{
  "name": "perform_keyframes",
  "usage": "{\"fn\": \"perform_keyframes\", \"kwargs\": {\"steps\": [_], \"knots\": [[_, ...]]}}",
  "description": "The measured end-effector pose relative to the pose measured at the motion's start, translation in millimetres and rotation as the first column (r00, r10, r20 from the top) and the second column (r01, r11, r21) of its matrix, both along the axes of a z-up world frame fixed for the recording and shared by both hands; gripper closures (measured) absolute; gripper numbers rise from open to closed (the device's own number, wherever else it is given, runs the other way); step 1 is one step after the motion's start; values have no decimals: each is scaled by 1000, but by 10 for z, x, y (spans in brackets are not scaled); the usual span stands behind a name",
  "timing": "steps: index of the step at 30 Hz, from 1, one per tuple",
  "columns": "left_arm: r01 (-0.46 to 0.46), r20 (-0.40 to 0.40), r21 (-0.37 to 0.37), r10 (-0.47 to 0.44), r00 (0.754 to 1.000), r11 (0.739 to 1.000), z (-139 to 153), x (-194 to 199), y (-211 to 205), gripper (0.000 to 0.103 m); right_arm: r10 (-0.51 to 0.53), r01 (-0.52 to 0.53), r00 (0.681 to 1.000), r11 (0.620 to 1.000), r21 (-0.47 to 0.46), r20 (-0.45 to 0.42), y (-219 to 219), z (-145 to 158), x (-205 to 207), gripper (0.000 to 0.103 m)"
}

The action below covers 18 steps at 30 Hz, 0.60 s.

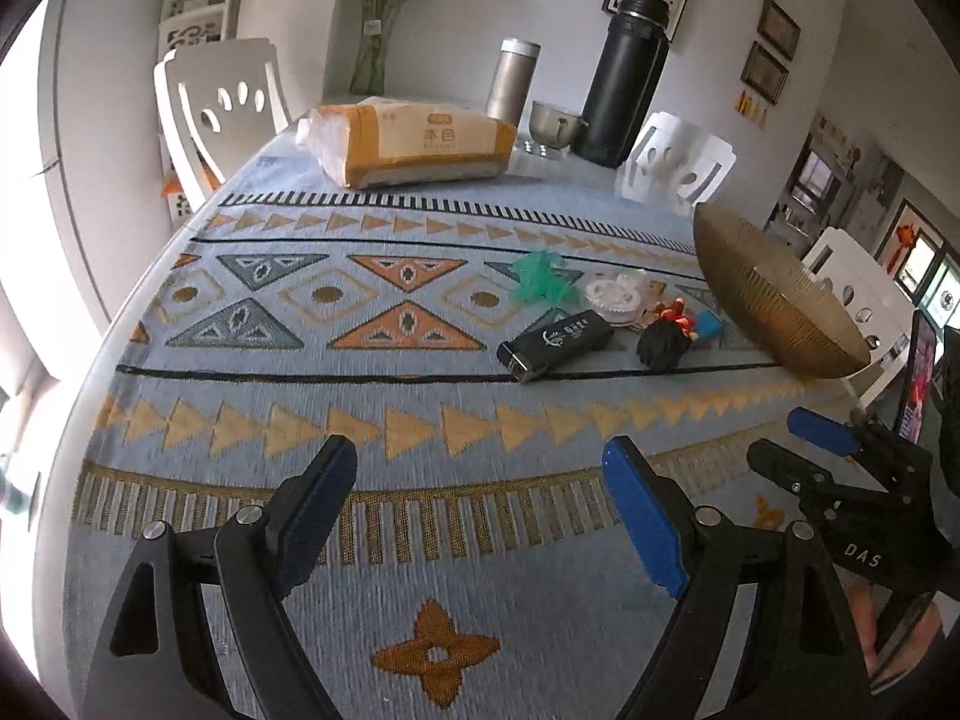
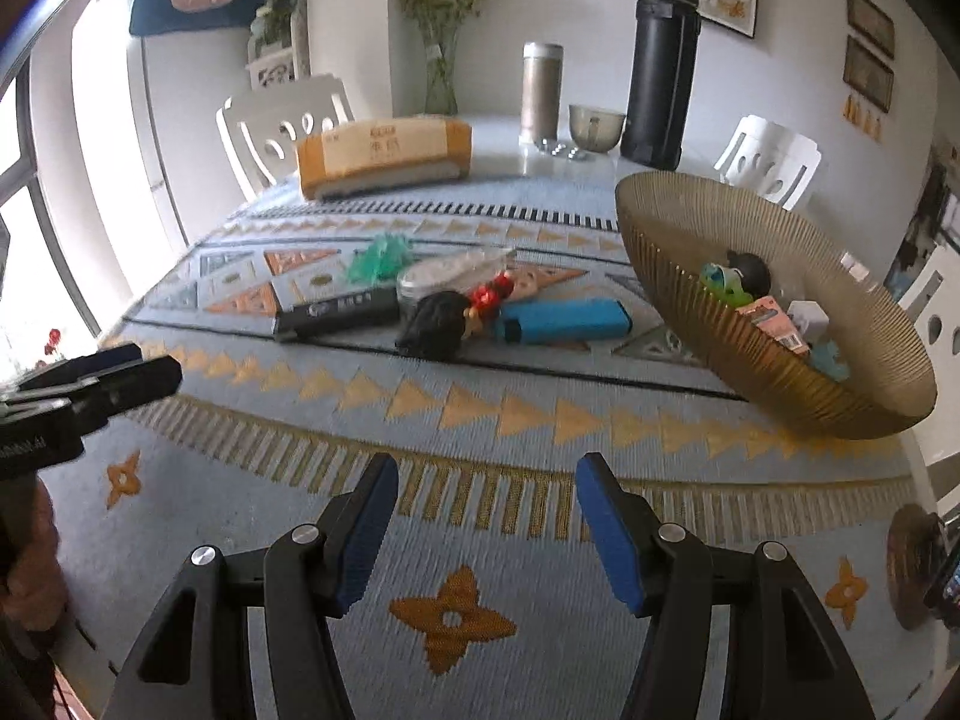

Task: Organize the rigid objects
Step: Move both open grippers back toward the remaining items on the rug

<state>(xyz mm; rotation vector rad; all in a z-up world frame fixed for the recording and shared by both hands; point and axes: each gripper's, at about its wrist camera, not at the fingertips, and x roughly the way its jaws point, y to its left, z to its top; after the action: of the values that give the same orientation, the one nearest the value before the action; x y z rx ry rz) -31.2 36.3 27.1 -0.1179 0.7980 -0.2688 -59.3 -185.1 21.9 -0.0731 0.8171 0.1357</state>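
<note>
Small items lie in a cluster on the patterned tablecloth: a black lighter-like block (image 1: 555, 343) (image 2: 336, 315), a black-haired doll with a red top (image 1: 666, 339) (image 2: 450, 321), a blue block (image 2: 564, 321) (image 1: 708, 324), a clear round case (image 1: 618, 294) (image 2: 447, 276) and a green plastic piece (image 1: 540, 279) (image 2: 381, 258). A gold ribbed bowl (image 1: 774, 294) (image 2: 690, 300) at the right holds several small items. My left gripper (image 1: 480, 510) is open and empty above the cloth. My right gripper (image 2: 486, 522) is open and empty, nearer than the cluster.
At the table's far end stand a tissue pack (image 1: 414, 144) (image 2: 384, 159), a silver flask (image 1: 513, 81), a metal cup (image 1: 555, 123) and a tall black bottle (image 1: 627, 78) (image 2: 660, 69). White chairs (image 1: 222, 102) surround the table. A phone (image 1: 921, 378) stands at the right.
</note>
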Motion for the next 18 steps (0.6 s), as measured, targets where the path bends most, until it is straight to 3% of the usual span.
{"fn": "perform_keyframes", "kwargs": {"steps": [4, 8, 9, 12, 15, 18], "knots": [[26, -22, 38, -25, 999, 999, -26, 7, -59, 20, 6, -6, 999, 1000, 8, -37, -23, -27, 45, 41], [135, -36, 58, -133, 990, 989, 74, 92, -156, 20, -57, 60, 990, 998, 18, -127, -53, 73, 115, 41], [178, -38, 54, -177, 984, 982, 126, 135, -193, 20, -65, 72, 987, 997, 42, -147, -65, 134, 142, 41], [276, -38, 70, -274, 961, 959, 237, 340, -325, 20, -16, 53, 986, 973, 224, -164, -110, 318, 319, 41], [301, -78, 114, -293, 953, 947, 158, 632, -431, 20, -43, 110, 976, 944, 311, -214, -122, 275, 611, 41], [301, -122, 85, -290, 949, 950, 21, 867, -446, 24, -67, 170, 961, 908, 384, -268, -143, 114, 864, 41]]}}
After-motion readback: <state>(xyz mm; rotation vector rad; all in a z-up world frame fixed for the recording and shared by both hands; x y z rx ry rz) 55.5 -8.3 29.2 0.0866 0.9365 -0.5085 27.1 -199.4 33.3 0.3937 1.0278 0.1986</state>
